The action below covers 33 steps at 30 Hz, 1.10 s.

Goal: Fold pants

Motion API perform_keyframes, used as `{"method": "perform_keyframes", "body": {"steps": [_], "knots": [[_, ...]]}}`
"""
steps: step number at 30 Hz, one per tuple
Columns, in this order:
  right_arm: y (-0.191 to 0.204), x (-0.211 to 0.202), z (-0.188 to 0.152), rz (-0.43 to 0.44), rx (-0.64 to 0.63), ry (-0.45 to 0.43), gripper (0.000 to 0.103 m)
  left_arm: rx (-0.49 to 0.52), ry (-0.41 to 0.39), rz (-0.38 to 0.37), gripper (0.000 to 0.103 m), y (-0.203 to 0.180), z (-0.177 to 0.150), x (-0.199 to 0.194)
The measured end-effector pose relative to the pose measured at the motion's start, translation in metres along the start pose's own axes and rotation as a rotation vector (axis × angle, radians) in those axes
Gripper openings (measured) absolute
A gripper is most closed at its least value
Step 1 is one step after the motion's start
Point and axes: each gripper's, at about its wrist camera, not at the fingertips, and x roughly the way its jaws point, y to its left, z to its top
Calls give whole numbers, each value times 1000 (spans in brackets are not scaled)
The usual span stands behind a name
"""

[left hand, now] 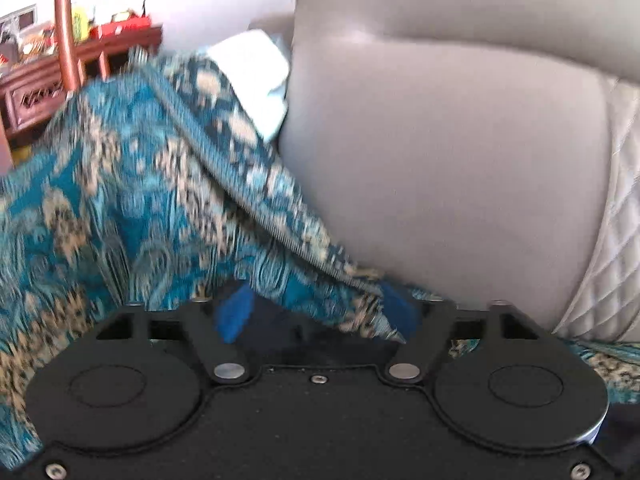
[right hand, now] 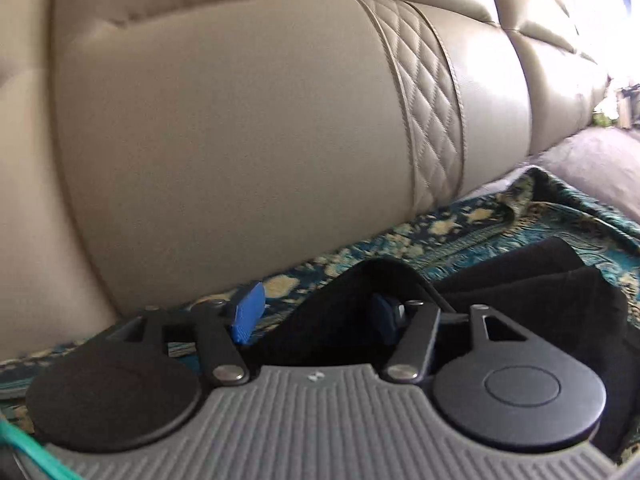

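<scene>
The black pants (right hand: 520, 280) lie on a teal and gold patterned cover (right hand: 420, 240) on the sofa seat. My right gripper (right hand: 316, 316) is low over them with its jaws wide apart; black cloth bulges up between the blue pads (right hand: 248, 316) and hides most of the right pad. In the left wrist view my left gripper (left hand: 316, 316) is also open, blue pads (left hand: 234, 316) apart, with a raised fold of the patterned cover (left hand: 160, 184) draped across and between them. A sliver of black cloth (left hand: 624, 424) shows at the lower right.
The beige leather sofa backrest (right hand: 240, 140) rises close in front of both grippers. A white-blue cloth (left hand: 256, 80) sits against the backrest at the left. A carved red wooden cabinet (left hand: 48, 80) with clutter stands far left. A grey cushion (right hand: 592, 164) lies at the right.
</scene>
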Motion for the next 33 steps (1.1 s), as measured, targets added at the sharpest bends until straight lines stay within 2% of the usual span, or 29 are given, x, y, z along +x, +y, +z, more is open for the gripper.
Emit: {"method": "perform_keyframes", "body": {"steps": [5, 8, 10, 12, 16, 18, 19, 21, 24, 26, 30, 31, 32, 33], "knots": [[-31, -37, 5, 131, 7, -42, 97, 56, -5, -88, 85, 2, 0, -33], [-61, -61, 4, 162, -1, -69, 99, 112, 0, -143, 85, -2, -13, -54], [-89, -80, 2, 128, 17, -87, 100, 159, 4, -170, 84, -9, -28, -66], [-122, -93, -3, 84, 71, -93, 101, 196, 2, -185, 78, -23, -47, -79], [-190, -100, -19, 12, 205, -57, 100, 282, 30, -207, 71, -50, -77, -84], [-217, -95, -25, -26, 293, -22, 92, 305, 40, -200, 66, -62, -89, -85], [-224, -92, -27, -35, 313, -14, 91, 314, 43, -195, 65, -67, -95, -85], [-223, -89, -32, -41, 268, -5, 90, 332, 48, -177, 64, -75, -104, -83], [-191, -80, -35, -53, 45, 14, 90, 352, 48, -157, 64, -79, -113, -82], [-169, -72, -36, -91, -62, 21, 89, 352, 42, -150, 64, -80, -116, -83], [-155, -40, -30, -125, -59, 77, 87, 334, 33, -142, 64, -79, -119, -80], [-154, -35, -27, -129, -46, 72, 83, 325, 31, -141, 64, -79, -120, -80], [-153, -29, -22, -136, -28, 83, 67, 318, 31, -140, 64, -78, -121, -80], [-153, -28, -17, -135, -5, 90, 32, 313, 30, -139, 64, -78, -120, -80]]}}
